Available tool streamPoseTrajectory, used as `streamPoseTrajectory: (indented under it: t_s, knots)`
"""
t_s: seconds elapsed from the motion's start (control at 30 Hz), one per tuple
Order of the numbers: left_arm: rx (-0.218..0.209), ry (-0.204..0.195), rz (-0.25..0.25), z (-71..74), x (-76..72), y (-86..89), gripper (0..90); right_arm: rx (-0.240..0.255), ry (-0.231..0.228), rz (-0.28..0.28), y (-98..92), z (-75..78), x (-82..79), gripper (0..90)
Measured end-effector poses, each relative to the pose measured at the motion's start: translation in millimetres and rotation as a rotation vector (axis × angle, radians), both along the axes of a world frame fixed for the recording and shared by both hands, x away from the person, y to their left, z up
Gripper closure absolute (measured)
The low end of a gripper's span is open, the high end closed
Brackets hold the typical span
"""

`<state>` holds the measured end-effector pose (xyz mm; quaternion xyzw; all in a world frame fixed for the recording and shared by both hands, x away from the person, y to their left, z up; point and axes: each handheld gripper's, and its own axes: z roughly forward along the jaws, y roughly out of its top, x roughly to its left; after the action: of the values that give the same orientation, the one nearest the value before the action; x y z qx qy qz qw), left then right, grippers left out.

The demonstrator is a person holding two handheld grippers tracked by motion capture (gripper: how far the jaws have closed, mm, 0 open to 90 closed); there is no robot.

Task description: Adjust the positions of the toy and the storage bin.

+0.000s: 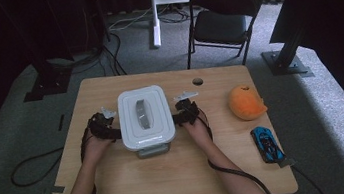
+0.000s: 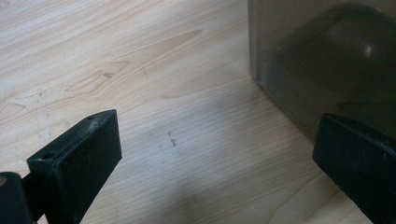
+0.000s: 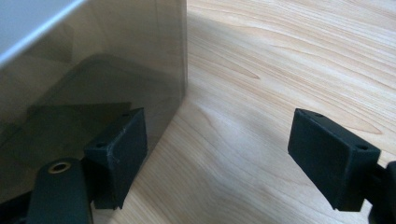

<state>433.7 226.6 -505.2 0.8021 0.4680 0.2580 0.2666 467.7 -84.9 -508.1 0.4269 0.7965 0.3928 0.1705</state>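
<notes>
A translucent grey box with a white lid (image 1: 144, 115) stands in the middle of the wooden table (image 1: 170, 178). My left gripper (image 1: 108, 128) is at the box's left side and my right gripper (image 1: 182, 115) at its right side, both low over the table. In the left gripper view the left gripper (image 2: 217, 140) is open over bare wood, one jaw beside the smoky box wall (image 2: 327, 60). The right gripper view has the right gripper (image 3: 217, 135) open too, one jaw close against the box wall (image 3: 93, 60). Nothing lies between either pair of jaws.
An orange soft toy (image 1: 245, 101) lies right of the box, and a blue toy car (image 1: 267, 144) sits near the table's right front corner. A cable hole (image 1: 197, 81) is at the table's back. A folding chair (image 1: 220, 20) stands behind the table.
</notes>
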Motion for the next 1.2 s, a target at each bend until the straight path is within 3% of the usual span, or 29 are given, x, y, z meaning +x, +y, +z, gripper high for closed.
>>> streamPoseTrajectory:
  t_s: [0.57,0.87,1.2]
  knots:
    - [0.011,-0.003,-0.035,0.4,-9.1,-31.3,1.6,-0.023,-0.017,0.018,-30.1,2.6,-11.8,19.2]
    - [0.051,0.001,-0.064,2.4,-16.4,-49.2,1.6,-0.016,-0.029,0.028,-46.0,5.0,-18.2,19.5]
    - [0.059,-0.005,-0.07,3.8,-24.0,-57.2,1.6,-0.011,-0.02,0.044,-56.3,3.9,-21.6,19.5]
